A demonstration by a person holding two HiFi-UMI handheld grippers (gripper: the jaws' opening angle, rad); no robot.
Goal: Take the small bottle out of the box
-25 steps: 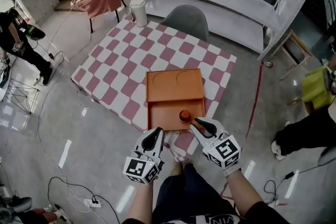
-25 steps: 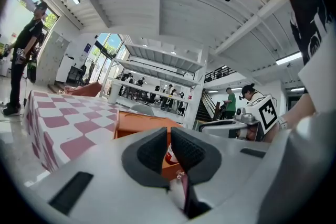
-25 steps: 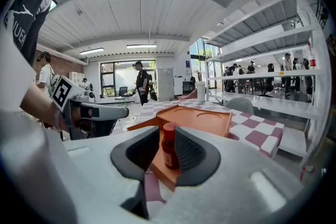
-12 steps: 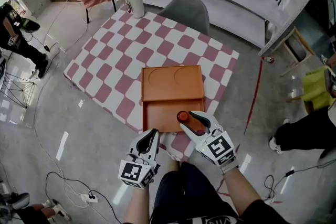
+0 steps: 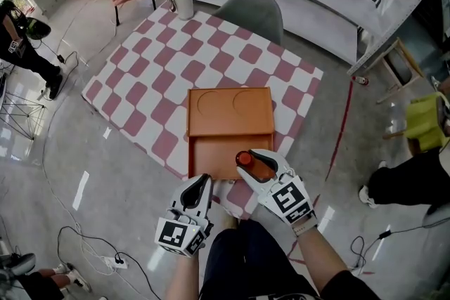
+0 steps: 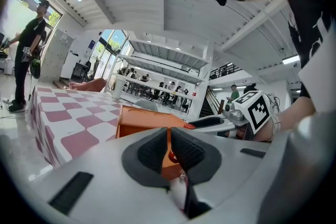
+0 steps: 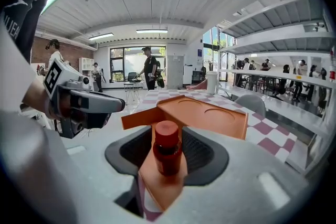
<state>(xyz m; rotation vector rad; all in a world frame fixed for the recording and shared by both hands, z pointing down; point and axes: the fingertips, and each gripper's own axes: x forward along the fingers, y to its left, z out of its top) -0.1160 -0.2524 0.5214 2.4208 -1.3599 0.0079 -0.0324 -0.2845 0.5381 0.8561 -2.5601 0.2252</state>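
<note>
— Right gripper view first: what do we see there?
— The jaws of our right gripper (image 5: pixel 253 165) are opening. The small bottle (image 7: pixel 167 148) stands upright between them, in the orange box (image 5: pixel 228 116), near its front right corner.
— And our left gripper (image 6: pixel 169 152)?
— Jaws together, nothing between them, near the box front

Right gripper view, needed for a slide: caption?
Right gripper, fingers opening, small bottle between them, upright in the orange box.
</note>
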